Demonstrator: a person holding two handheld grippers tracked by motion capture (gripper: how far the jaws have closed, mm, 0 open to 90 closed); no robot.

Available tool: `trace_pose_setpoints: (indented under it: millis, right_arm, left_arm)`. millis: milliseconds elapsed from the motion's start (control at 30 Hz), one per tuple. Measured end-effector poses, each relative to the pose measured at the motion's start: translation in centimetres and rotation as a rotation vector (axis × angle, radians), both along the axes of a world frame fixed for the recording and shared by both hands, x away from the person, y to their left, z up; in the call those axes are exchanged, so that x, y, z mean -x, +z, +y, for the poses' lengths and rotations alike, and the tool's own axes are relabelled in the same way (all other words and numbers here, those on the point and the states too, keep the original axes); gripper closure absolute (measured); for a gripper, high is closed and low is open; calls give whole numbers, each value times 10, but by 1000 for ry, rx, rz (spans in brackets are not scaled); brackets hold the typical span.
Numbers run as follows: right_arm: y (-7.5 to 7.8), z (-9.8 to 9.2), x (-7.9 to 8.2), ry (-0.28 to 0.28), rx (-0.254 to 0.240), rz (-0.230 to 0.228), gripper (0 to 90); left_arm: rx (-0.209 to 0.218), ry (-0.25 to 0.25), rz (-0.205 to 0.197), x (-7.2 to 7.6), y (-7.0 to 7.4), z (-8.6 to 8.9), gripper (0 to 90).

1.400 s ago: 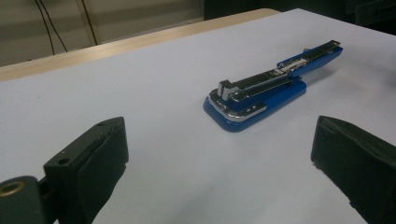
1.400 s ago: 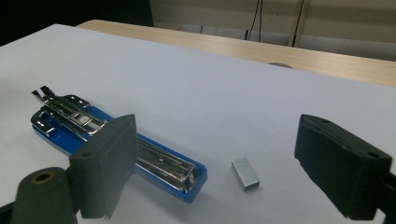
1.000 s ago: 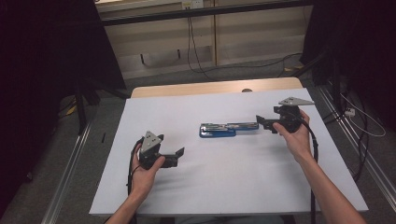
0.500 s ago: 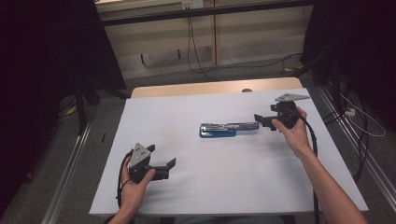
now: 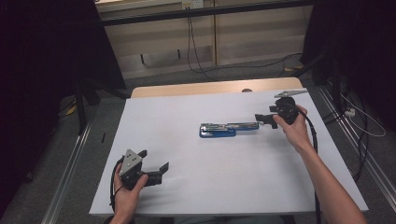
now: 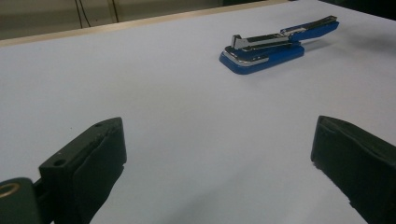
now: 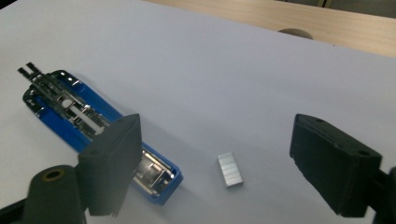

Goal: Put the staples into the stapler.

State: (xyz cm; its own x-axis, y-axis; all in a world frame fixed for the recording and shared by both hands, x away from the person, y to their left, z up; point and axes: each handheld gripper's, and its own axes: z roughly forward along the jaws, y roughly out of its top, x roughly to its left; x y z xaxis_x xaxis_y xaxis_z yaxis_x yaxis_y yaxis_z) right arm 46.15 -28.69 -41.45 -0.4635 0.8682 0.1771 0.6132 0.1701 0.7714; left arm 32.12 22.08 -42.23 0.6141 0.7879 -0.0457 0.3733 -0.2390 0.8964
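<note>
A blue stapler (image 5: 217, 130) lies opened flat in the middle of the white table top (image 5: 196, 186), its metal arm (image 5: 243, 125) stretched to the right. My right gripper (image 5: 262, 120) is just beyond that arm's end and points left at it. Its jaws have narrowed a little and are still open with nothing gripped. In the right gripper view a short strip of staples (image 7: 229, 170) lies on the table between the jaws (image 7: 219, 140), beside the stapler's end (image 7: 154, 175). My left gripper (image 5: 153, 160) is open near the front left corner, far from the stapler (image 6: 261, 49).
The table's bare wooden strip (image 5: 210, 88) runs along the far edge, with a round hole (image 5: 246, 90) in it. Cables (image 5: 201, 51) lie on the floor behind. Metal rails (image 5: 70, 163) flank the table, and dark curtains hang on both sides.
My left gripper has drawn back toward the near left corner of the table. My right gripper has shifted slightly toward the far right. The stapler has not moved.
</note>
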Motion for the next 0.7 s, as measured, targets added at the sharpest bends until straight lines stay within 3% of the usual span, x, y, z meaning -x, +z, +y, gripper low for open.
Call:
trace_pose_setpoints:
  millis: [300,600,700]
  right_arm:
    - [4,-7,-12,0,17,4,168]
    - [8,-4,-24,3,101,30,122]
    - [4,-6,-27,9,108,40,84]
  left_arm:
    - [-30,-35,-1,-3,-2,-5,35]
    - [-13,-24,-3,-4,-1,-5,35]
    - [-6,-23,-7,-4,0,-4,35]
